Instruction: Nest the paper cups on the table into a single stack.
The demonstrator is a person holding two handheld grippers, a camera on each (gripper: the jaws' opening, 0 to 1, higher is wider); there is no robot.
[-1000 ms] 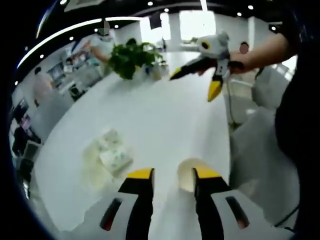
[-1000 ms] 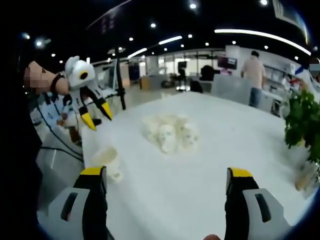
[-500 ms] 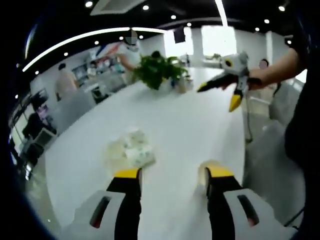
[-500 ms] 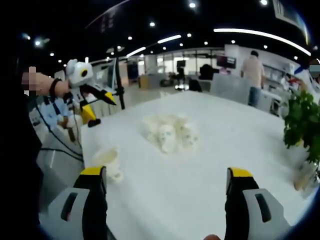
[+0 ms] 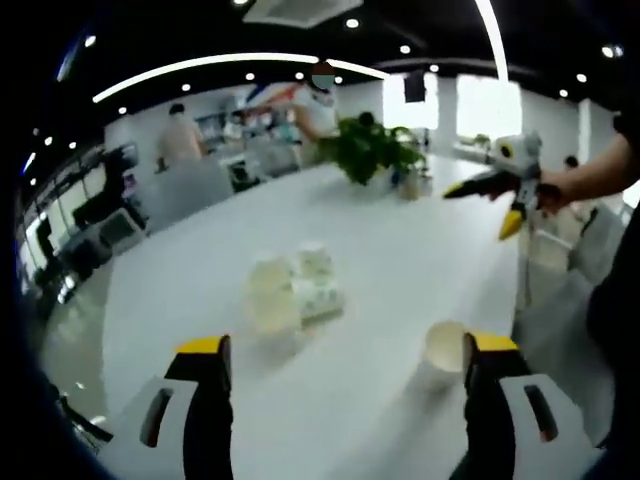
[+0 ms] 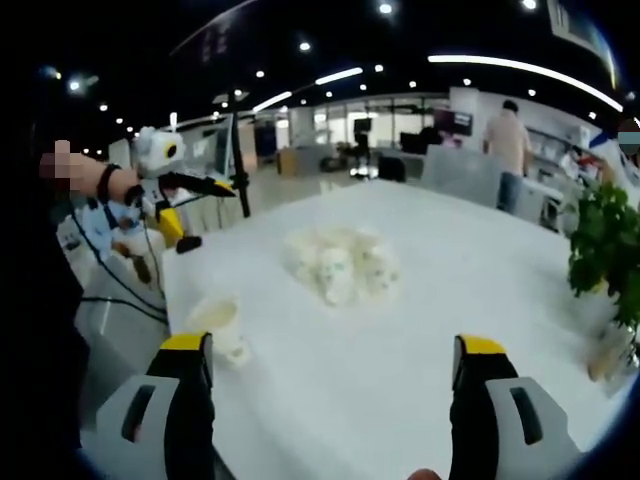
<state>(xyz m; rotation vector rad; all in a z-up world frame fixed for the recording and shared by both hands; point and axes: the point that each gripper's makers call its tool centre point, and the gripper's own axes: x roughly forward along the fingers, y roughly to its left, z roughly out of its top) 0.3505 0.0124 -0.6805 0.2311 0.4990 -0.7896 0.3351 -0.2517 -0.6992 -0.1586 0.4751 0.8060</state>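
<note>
Left gripper [image 5: 345, 365]: fingers spread wide, holding nothing, above the tabletop [image 5: 400, 240].
Right gripper [image 6: 335, 370]: fingers likewise released and bare.
Single paper cup [image 5: 443, 352]: upright, mouth open, near the tabletop edge on the person's side, just beside the left gripper's right finger.
Cluster of paper cups [image 5: 290, 290]: mid-tabletop, well apart from the single cup; some apparently tipped.
Handling, judged: light, thin-walled, easily crushed; pinch gently at the rim.
Views: the left gripper view adds the plant [image 5: 372, 148] at the far edge and the right gripper; the right gripper view shows the cluster's printed faces.
</note>
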